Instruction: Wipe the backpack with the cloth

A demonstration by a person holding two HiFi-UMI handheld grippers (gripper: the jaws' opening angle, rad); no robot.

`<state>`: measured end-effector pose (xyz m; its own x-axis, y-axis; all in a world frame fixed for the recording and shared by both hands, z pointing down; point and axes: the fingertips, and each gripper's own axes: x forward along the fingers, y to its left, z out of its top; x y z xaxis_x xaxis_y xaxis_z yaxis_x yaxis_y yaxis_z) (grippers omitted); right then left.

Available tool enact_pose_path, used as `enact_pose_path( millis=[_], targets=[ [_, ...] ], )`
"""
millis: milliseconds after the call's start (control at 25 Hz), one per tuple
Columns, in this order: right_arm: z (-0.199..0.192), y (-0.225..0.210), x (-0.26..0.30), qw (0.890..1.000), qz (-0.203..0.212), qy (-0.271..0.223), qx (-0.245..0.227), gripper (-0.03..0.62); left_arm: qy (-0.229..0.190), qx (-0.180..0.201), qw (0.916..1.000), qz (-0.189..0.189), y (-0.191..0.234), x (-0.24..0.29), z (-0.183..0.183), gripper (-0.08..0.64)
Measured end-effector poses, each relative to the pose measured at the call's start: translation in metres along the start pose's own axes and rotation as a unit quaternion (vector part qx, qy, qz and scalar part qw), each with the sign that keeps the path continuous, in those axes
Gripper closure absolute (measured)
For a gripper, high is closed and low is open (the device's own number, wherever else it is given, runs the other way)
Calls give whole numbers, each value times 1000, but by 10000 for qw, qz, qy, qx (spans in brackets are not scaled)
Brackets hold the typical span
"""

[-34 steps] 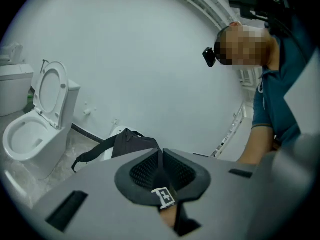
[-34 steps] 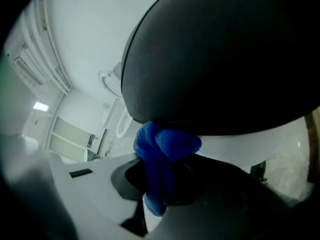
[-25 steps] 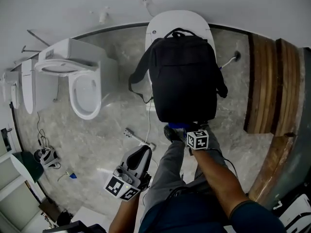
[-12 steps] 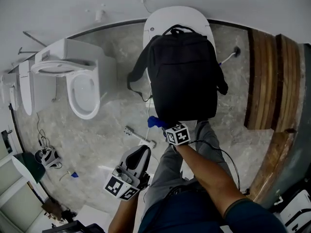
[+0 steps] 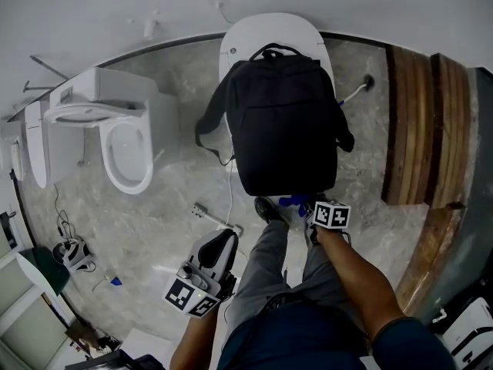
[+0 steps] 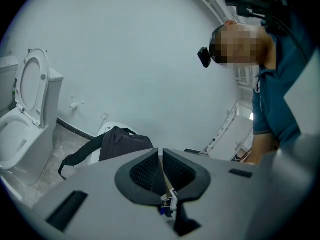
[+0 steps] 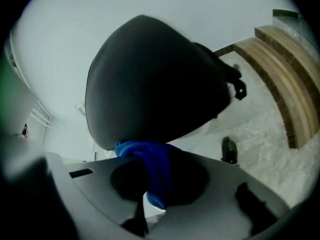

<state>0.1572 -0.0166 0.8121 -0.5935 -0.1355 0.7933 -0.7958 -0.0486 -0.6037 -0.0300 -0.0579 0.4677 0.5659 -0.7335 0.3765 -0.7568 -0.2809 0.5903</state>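
The black backpack [image 5: 281,126] lies flat on a closed white toilet lid [image 5: 269,33], at twelve o'clock from the person. It looks like soft, limp fabric, probably light and liable to slide on the smooth lid, so its top handle or a strap seems the sensible hold. The blue cloth [image 7: 150,164], soft and bunched, is pinched in the closed right gripper [image 7: 150,184], against the bag's six o'clock edge. The left gripper [image 6: 161,169], jaws together on nothing, hangs at seven o'clock. No brand or writing is legible.
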Motion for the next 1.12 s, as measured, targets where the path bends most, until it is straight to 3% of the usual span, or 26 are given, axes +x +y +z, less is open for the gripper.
enact_pose_path(
  millis=[160,280,360,480,600,760,960,1120],
  targets=[
    [24,-54,-38,9979,-584,-241,-118,552,59,9,10000,3,1,5,-1,526],
    [39,-81,-63,9925,-953,-699,327,552,85,13,10000,22,-1,10,1,526],
    [53,-90,-76,9852,-974,-1259,644,552,90,12,10000,24,-3,16,2,526],
    [103,-80,-88,9726,-395,-2220,564,552,92,0,10000,29,-6,26,3,526],
    [173,-60,-75,9682,404,-2466,146,552,58,-31,10000,46,-9,36,3,528],
    [288,-30,-57,9542,1109,-2778,84,552,-23,-80,9999,106,-12,46,6,526],
    [394,7,-37,9538,1359,-2667,-257,552,-182,-165,9991,340,-6,41,10,526],
    [442,33,-18,9590,1780,-2095,-680,552,-292,-299,9973,599,7,32,6,526]
  ],
)
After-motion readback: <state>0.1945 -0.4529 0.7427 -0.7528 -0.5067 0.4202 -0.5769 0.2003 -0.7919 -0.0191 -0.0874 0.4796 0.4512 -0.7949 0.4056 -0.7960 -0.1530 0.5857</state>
